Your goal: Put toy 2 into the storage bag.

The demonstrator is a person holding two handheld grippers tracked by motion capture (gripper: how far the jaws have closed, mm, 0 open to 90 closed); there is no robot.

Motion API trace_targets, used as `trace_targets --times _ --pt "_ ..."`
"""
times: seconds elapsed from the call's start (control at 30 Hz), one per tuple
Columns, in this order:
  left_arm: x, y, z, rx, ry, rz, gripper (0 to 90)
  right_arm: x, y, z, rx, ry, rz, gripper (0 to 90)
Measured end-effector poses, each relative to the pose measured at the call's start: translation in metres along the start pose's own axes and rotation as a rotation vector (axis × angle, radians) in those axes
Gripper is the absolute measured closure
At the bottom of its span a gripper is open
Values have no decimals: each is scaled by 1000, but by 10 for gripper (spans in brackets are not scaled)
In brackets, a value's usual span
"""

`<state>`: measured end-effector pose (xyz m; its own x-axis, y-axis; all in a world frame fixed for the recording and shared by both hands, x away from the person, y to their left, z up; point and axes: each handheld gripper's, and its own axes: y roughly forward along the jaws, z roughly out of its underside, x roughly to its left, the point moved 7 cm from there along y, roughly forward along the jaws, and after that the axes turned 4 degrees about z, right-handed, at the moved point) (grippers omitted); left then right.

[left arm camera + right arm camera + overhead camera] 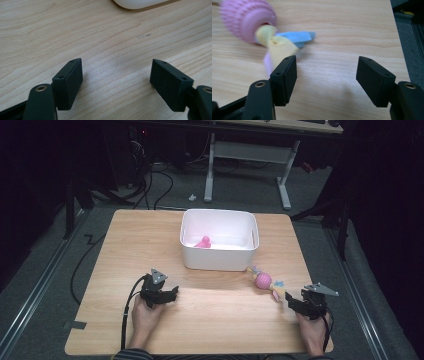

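A pink ribbed ball toy with yellow, blue and pink fabric tails lies on the wooden table, right of centre, just in front of a white bin. My right gripper is open beside the toy's tail. In the right gripper view the ball toy lies up and to the left, its yellow tail passing behind the left fingertip, with bare wood between the jaws. A small pink thing sits inside the bin. My left gripper is open over bare wood.
The table's right edge runs close beside my right gripper, with dark floor beyond. The white bin's base shows at the top of the left gripper view. A desk frame stands on the floor behind the table.
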<state>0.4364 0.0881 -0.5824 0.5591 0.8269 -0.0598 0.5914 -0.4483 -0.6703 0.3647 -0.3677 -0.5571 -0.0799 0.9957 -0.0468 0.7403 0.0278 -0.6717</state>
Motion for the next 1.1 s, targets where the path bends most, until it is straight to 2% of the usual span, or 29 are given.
trace_targets --times 0.07,0.27,0.4,0.7,0.87,1.1 --pt "0 0 0 -1 -1 0 265 5 -8 1 -7 -1 -18 344" --pt "0 0 0 0 0 1 265 20 -26 -5 -29 -50 -57 351" --pt "0 0 0 -1 -1 1 265 33 -30 -12 -33 -81 -95 351" --pt "0 0 0 -2 -3 2 264 62 -21 -37 -3 -188 -151 331" --pt "0 0 0 -2 -3 4 263 72 -10 -48 26 -233 -143 325" --pt "0 0 0 -4 -6 4 262 77 7 -58 78 -253 -134 306"
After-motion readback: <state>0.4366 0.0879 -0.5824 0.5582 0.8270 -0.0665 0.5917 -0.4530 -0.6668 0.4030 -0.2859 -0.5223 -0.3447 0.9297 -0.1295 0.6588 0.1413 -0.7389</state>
